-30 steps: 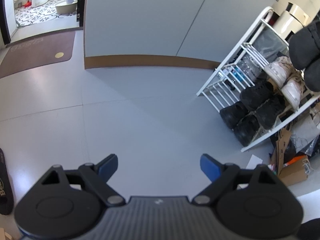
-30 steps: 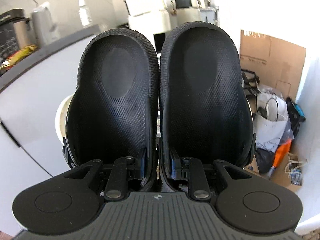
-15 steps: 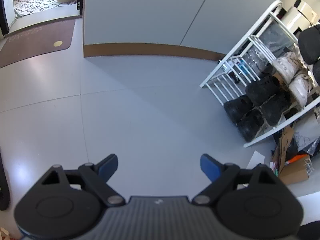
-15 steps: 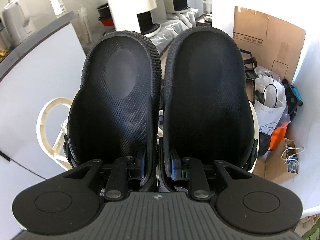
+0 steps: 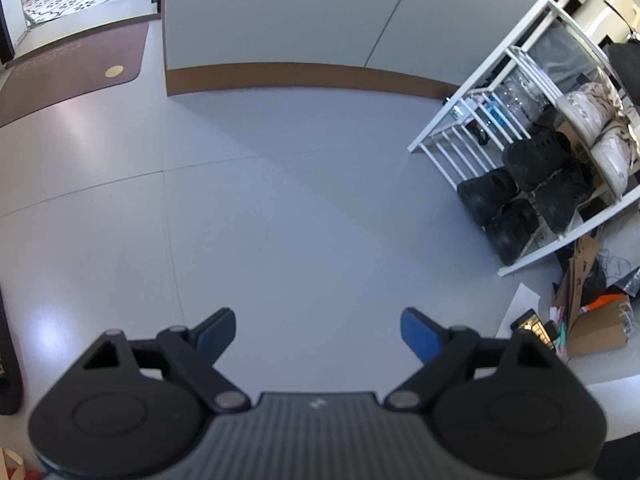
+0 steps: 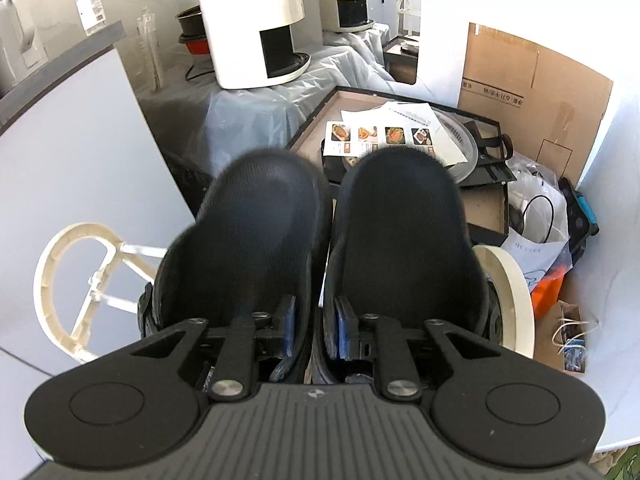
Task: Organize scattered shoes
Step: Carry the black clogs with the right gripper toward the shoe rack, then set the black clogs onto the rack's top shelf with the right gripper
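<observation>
My right gripper (image 6: 314,334) is shut on a pair of black slippers (image 6: 256,236), pinching their inner walls together, soles toward the camera, toes pointing away. They hang just above the top of the white shoe rack (image 6: 60,276). My left gripper (image 5: 316,328) is open and empty above the bare grey floor. In the left wrist view the white shoe rack (image 5: 516,92) stands at the right, with beige sneakers (image 5: 592,120) on an upper shelf and several black shoes (image 5: 520,184) lower down.
A grey cabinet wall (image 5: 280,12) stands behind the floor, a brown mat (image 5: 68,72) at the far left. Cardboard and bags (image 5: 592,304) lie right of the rack. Past the slippers are white appliances (image 6: 256,28), a black box with leaflets (image 6: 400,128) and cardboard (image 6: 528,76).
The right gripper has tilted down and lowered the slippers toward the rack top, so the clutter behind them now shows. The left gripper has drifted slightly; the rack sits farther right.
</observation>
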`<state>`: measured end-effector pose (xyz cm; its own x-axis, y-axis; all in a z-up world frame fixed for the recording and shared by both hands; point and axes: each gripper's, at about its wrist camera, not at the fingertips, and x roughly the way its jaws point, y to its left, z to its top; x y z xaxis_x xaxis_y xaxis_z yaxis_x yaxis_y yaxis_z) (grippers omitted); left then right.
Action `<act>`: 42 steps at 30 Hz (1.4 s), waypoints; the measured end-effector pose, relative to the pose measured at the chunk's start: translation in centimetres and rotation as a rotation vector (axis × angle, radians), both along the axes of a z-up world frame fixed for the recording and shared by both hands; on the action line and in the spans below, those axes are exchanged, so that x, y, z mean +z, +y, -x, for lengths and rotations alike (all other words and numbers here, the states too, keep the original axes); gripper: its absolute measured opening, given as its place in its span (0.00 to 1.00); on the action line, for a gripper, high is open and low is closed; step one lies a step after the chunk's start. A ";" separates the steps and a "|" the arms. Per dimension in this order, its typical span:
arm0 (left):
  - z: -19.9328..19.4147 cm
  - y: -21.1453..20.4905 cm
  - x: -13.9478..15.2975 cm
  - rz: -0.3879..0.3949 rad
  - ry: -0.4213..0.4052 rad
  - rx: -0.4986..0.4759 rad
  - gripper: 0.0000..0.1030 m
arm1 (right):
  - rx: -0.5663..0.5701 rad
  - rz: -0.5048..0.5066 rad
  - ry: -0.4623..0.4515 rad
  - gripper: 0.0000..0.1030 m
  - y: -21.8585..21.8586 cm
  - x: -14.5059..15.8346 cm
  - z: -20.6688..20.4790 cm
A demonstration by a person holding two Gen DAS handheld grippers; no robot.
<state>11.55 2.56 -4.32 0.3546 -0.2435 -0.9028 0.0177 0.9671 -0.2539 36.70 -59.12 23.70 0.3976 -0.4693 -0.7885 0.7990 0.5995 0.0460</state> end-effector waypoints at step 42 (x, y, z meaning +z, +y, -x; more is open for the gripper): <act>4.0 0.3 6.1 0.097 -0.190 -0.020 0.90 | 0.161 0.030 -0.102 0.74 8.2 8.9 13.1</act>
<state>7.60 2.81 1.77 0.5102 -0.3343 -0.7925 0.0927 0.9374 -0.3357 23.62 -50.92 32.60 0.5466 -0.4159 -0.7268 0.6849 0.7214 0.1024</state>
